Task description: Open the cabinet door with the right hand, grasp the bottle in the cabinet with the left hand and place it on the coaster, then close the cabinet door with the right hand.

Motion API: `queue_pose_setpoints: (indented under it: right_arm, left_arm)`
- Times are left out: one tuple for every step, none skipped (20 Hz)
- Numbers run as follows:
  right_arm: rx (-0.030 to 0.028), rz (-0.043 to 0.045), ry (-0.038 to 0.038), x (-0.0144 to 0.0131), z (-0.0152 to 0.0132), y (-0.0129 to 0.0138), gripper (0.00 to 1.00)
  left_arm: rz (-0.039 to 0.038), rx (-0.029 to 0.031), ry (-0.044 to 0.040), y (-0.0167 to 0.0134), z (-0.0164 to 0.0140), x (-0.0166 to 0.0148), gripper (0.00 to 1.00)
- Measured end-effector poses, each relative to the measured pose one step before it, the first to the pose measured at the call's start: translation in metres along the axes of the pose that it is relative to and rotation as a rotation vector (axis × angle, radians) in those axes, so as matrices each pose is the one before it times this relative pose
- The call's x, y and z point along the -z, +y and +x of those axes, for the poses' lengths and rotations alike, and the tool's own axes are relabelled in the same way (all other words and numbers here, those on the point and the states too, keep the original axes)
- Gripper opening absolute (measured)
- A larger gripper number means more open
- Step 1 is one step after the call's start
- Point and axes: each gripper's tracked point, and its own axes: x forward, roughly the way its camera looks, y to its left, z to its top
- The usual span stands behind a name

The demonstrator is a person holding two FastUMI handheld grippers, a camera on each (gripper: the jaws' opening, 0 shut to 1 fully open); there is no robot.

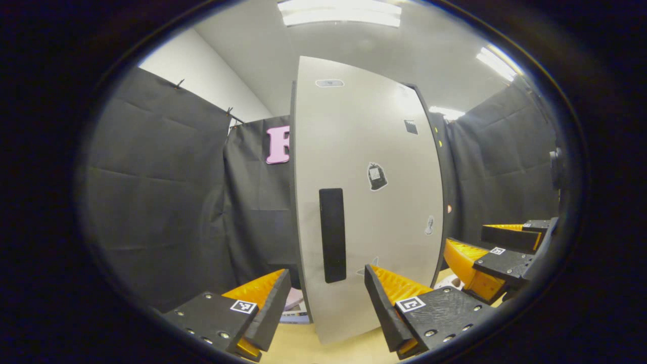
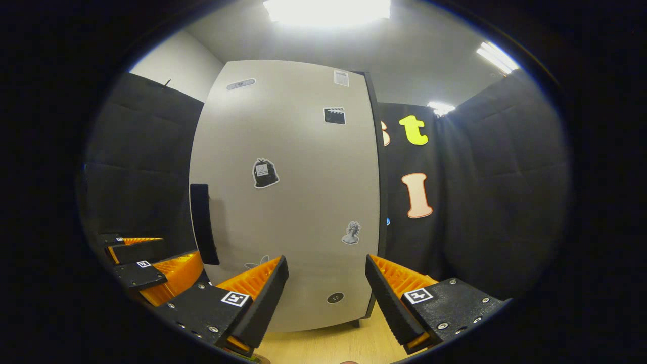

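Note:
A tall cabinet stands on the wooden table with its pale grey door (image 1: 384,222) (image 2: 298,202) shut; the door carries small stickers. A black vertical handle (image 1: 332,235) (image 2: 203,222) sits near the door's left edge. My left gripper (image 1: 327,306) is open just in front of the handle, touching nothing. To its right, my right gripper (image 1: 467,242) (image 2: 327,298) is open before the lower right part of the door. The left gripper (image 2: 177,251) also shows at the left of the right gripper view. Whatever is inside the cabinet is hidden by the door.
The light wooden tabletop (image 1: 298,346) (image 2: 323,346) runs under both grippers. A flat pale object (image 1: 295,307) lies at the cabinet's left foot, partly behind my left finger. Black cloth walls close in on both sides and behind.

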Motion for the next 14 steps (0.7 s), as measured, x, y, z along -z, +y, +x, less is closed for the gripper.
queue_pose_setpoints:
  right_arm:
    - [0.00015, -0.00357, 0.00446, 0.00146, -0.00028, 0.00065, 0.95]
    - [0.00469, -0.00358, 0.00306, 0.00079, -0.00112, -0.00144, 0.95]
    - [0.00390, -0.00105, 0.00185, 0.00099, -0.00082, -0.00112, 0.95]
    - [0.00338, 0.00295, 0.00021, -0.00010, -0.00072, -0.00108, 0.95]
    - [0.00259, 0.00283, 0.00257, 0.00132, -0.00037, 0.00009, 0.95]
    - [0.00507, -0.00075, 0.00504, 0.00162, -0.00030, -0.00171, 0.95]
    - [0.00430, -0.00690, 0.01000, 0.00328, 0.00198, -0.00076, 0.95]
    - [0.00731, -0.00942, 0.00957, 0.00347, -0.00032, -0.00186, 0.95]
    - [0.00193, -0.00420, 0.00319, 0.00203, -0.00131, -0.00082, 0.95]
    - [-0.00041, 0.00241, 0.00011, -0.00055, -0.00156, 0.00100, 0.95]
    - [0.00024, 0.00148, -0.00066, 0.00036, -0.00164, -0.00014, 0.91]
    - [0.00024, -0.00345, -0.00290, -0.00055, -0.00222, 0.00012, 0.91]
    - [0.00405, -0.00523, -0.00398, -0.00054, -0.00154, -0.00107, 0.91]
    - [0.00167, -0.00384, -0.00110, -0.00009, -0.00102, -0.00048, 0.91]
  left_arm:
    - [-0.00303, -0.00197, 0.00037, -0.00088, -0.00096, 0.00037, 0.86]
    - [-0.00519, -0.00386, 0.00064, -0.00006, 0.00085, -0.00015, 0.84]
    - [-0.00764, -0.00206, 0.00004, -0.00004, 0.00091, 0.00061, 0.80]
    - [-0.01024, 0.00306, -0.00173, -0.00139, 0.00122, -0.00024, 0.88]
    - [-0.01269, 0.00570, -0.00899, -0.00160, -0.00017, -0.00221, 0.84]
    - [-0.01077, 0.00378, -0.01206, -0.00059, -0.00051, -0.00345, 0.88]
    - [-0.00264, 0.00498, -0.01101, -0.00156, -0.00120, -0.00269, 0.88]
    - [0.00668, 0.00130, -0.00652, -0.00130, -0.00069, -0.00131, 0.88]
    - [0.00704, -0.00047, -0.00407, 0.00019, -0.00338, -0.00043, 0.88]
    - [0.00022, 0.00318, -0.00140, -0.00114, -0.00167, -0.00073, 0.88]
    - [-0.00352, 0.00291, 0.00200, -0.00192, -0.00223, 0.00050, 0.88]
    - [-0.00006, -0.00397, 0.00615, 0.00003, -0.00127, 0.00151, 0.88]
    - [0.00104, -0.00513, 0.00671, 0.00016, 0.00297, 0.00375, 0.80]
    - [-0.00291, 0.00269, 0.00249, -0.00109, 0.00305, 0.00178, 0.80]
